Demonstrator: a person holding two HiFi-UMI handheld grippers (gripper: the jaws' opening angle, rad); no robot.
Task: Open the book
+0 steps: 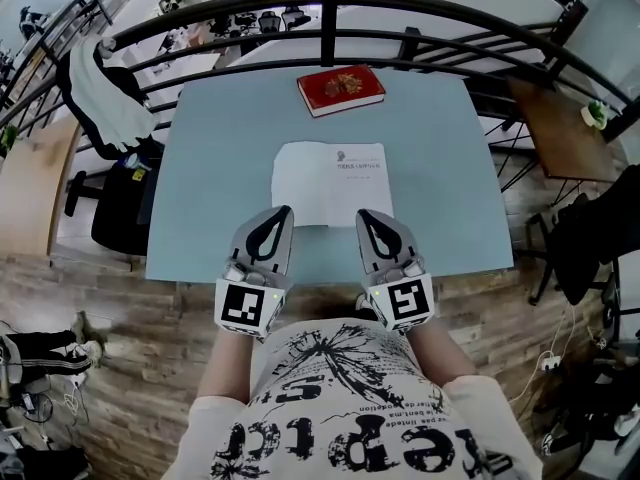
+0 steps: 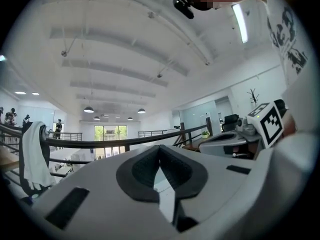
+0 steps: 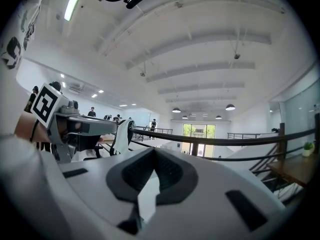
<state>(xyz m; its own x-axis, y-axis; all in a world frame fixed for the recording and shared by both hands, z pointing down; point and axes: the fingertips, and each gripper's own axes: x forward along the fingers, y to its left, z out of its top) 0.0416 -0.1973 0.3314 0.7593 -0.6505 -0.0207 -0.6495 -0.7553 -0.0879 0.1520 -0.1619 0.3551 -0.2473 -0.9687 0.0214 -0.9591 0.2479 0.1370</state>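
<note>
A white book point(image 1: 331, 182) lies flat in the middle of the pale blue table point(image 1: 220, 168), white pages up, with small print near its upper right. A red book point(image 1: 341, 90) lies shut at the table's far edge. My left gripper point(image 1: 283, 211) hangs over the white book's near left corner, and my right gripper point(image 1: 365, 215) over its near right part. Both point away from the body. In the left gripper view the left gripper point(image 2: 160, 149) has its jaws together, nothing between them. The right gripper point(image 3: 154, 151) in its own view is shut and empty too.
A black curved railing point(image 1: 330, 13) runs behind the table's far edge. A white and black jacket point(image 1: 105, 93) hangs on it at the left, above a black chair point(image 1: 120, 203). A brown side table point(image 1: 560, 133) stands at the right. The person's printed shirt point(image 1: 350, 408) fills the bottom.
</note>
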